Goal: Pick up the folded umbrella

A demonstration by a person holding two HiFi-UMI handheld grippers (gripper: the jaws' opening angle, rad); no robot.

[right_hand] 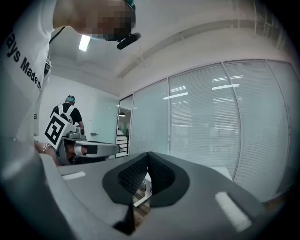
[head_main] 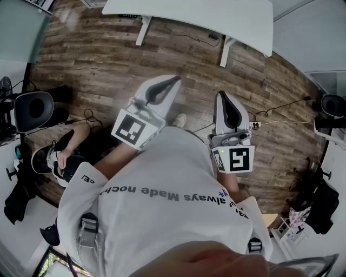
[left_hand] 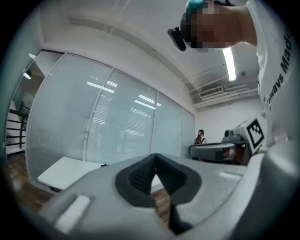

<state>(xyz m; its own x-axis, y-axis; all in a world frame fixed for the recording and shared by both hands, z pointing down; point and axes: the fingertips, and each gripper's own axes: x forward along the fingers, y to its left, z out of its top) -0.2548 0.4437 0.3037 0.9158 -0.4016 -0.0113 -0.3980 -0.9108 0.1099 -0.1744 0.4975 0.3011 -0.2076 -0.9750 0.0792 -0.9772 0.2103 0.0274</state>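
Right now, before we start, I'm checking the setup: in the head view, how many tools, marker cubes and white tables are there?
Tools: 2 (left tool, right tool)
Marker cubes: 2 (left cube, right cube)
White table: 1
Total: 5

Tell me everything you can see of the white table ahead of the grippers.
The white table has a plain, smooth, flat top that looks like painted board. Two white legs show under it, slanting down to the wood-plank floor on which it stands upright. A thin dark cable runs along the floor beneath it. The top's far side is cut off by the picture's edge, so its whole shape cannot be told.
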